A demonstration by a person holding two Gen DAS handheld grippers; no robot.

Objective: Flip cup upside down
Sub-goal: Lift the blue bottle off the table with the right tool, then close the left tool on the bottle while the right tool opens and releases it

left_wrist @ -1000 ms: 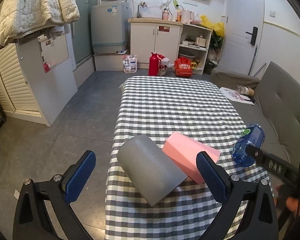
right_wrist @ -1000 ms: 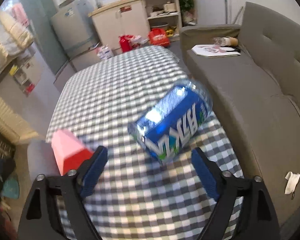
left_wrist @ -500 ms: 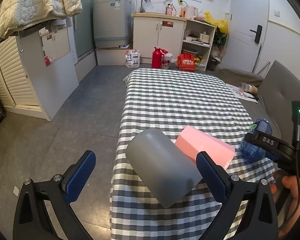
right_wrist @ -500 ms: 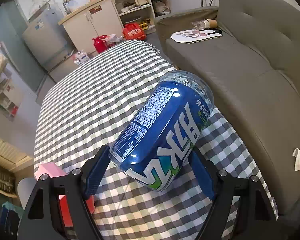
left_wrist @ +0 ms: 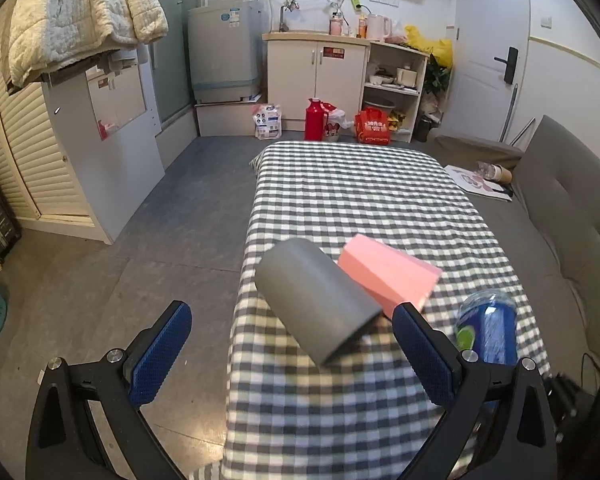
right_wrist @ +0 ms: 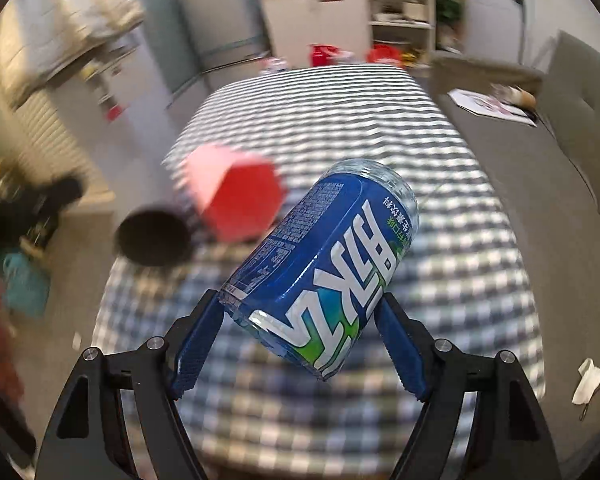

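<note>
Clamped between the blue pads of the right hand-held gripper [right_wrist: 300, 344]: a blue-labelled clear cup [right_wrist: 320, 272], lifted clear of the checked surface [right_wrist: 480, 264] and tilted, long axis running from 7 o'clock near the pads to 1 o'clock at its far clear end in the right wrist view. Which end is the mouth: impossible to tell through the motion blur. Seen from the left wrist, the same cup at 4 o'clock, low right, just beyond the right-side finger [left_wrist: 424, 356] of the left hand-held gripper [left_wrist: 292, 352], itself spread wide and holding nothing. Lying on the surface between those spread fingers, toward 12 o'clock: a grey cup [left_wrist: 316, 300] on its side, with a pink cup [left_wrist: 388, 272] touching or just beside it at 1 o'clock. Nearer to the blue cup by far: the right hand, already gripping. Likely still needed: more rotation about the wrist until one end faces straight down, then a set-down on open cloth.
</note>
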